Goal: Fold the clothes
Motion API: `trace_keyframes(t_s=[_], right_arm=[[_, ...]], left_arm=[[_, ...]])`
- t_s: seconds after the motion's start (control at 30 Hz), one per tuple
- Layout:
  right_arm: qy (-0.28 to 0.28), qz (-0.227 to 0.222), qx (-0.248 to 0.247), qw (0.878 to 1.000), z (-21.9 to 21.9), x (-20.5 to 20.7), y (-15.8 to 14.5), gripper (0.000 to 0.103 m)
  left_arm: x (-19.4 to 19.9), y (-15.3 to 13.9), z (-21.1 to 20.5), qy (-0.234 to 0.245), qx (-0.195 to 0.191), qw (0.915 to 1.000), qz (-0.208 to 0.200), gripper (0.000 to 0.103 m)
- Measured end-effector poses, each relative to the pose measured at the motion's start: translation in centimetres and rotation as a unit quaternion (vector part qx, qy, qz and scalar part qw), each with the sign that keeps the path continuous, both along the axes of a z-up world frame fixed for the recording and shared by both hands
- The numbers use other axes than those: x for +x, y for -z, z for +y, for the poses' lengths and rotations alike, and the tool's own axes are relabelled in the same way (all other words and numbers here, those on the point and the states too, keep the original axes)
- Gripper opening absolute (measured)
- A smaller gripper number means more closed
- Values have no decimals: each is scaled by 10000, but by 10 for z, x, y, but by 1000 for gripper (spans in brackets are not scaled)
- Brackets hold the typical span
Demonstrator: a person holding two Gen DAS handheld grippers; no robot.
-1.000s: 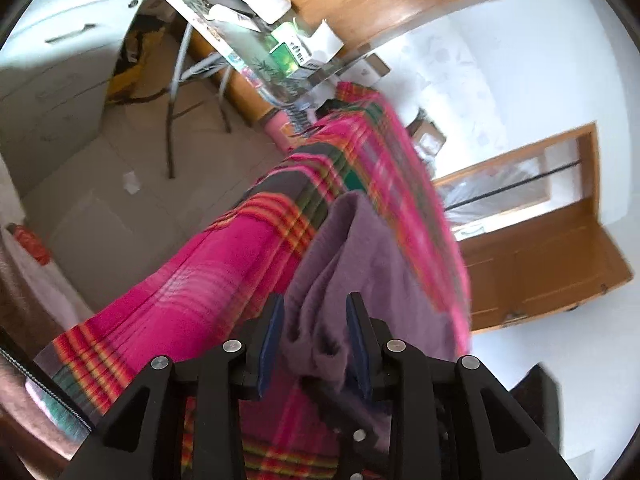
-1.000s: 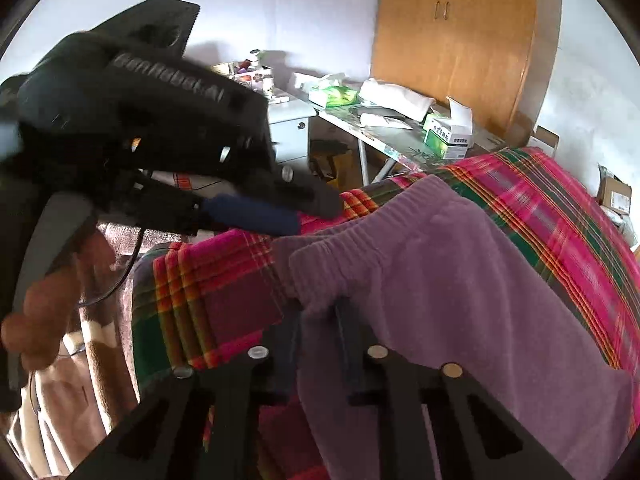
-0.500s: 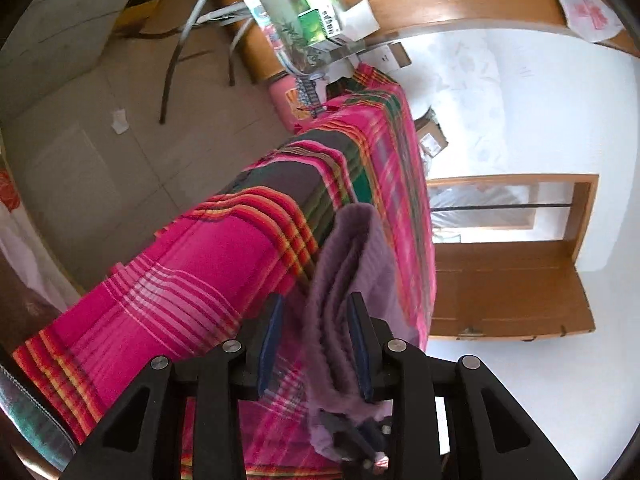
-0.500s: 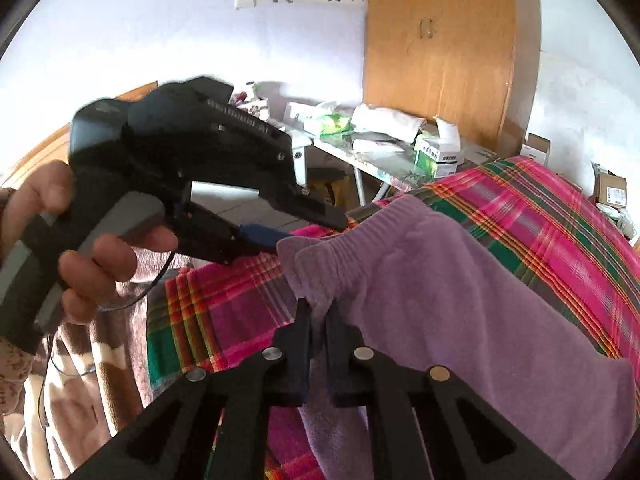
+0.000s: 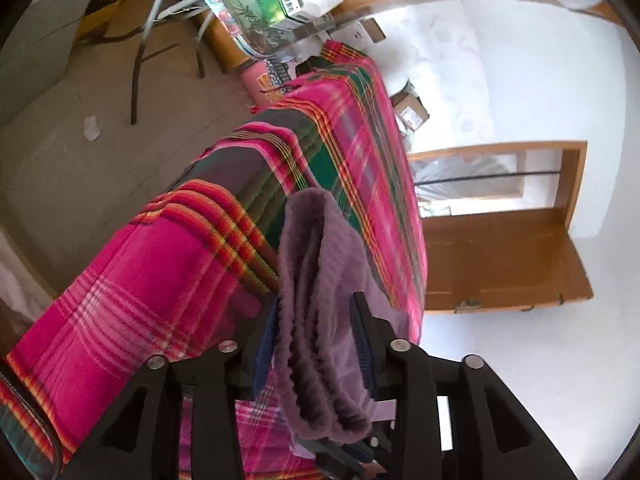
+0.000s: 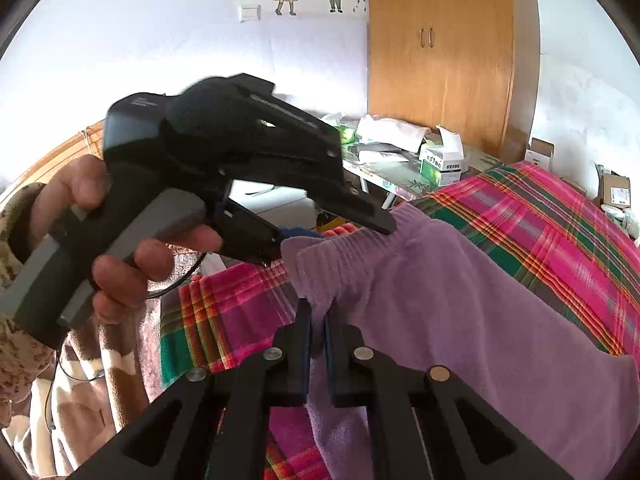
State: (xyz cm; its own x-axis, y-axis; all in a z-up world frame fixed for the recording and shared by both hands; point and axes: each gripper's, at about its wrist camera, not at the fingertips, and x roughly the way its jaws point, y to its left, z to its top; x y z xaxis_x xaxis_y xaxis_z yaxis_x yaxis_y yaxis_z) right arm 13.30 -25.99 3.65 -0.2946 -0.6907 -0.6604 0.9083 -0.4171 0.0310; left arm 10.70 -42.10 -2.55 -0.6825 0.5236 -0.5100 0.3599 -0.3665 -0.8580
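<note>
A purple fleece garment (image 6: 440, 304) hangs by its ribbed waistband above a bed covered with a pink plaid blanket (image 6: 560, 220). My right gripper (image 6: 316, 320) is shut on the waistband's near corner. My left gripper (image 5: 316, 312) is shut on the bunched waistband (image 5: 316, 280) at the other corner; it also shows in the right wrist view (image 6: 336, 232), held in a hand. The rest of the garment drapes down onto the blanket (image 5: 160, 272).
A cluttered glass table (image 6: 400, 176) with tissue boxes stands beyond the bed, beside a wooden wardrobe (image 6: 440, 56). A brown and cream blanket (image 6: 88, 380) lies at the left. Cardboard boxes (image 6: 616, 192) sit by the far wall. A wooden door (image 5: 500, 260) shows in the left wrist view.
Both grippers have lifted the waistband higher off the bed. The left gripper has moved up and away from the right one, stretching the waistband between them.
</note>
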Motion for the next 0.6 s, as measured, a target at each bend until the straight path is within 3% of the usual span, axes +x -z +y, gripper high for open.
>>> trace_keyframes(t_s=[0.13,0.4,0.6], right_arm=[[-23,58,15,10000,-1,3,0,6],[-26,21,73,10000,-3,5,1,6],[-3,-51,169,9998,-8,8,2,6]], left_arm=[[-8,8,-5,-67,287,9995,-115,50],[-20,10,-1,72,352,9993,-93,48],[-26,7,2,89,19,9999,-121,35]])
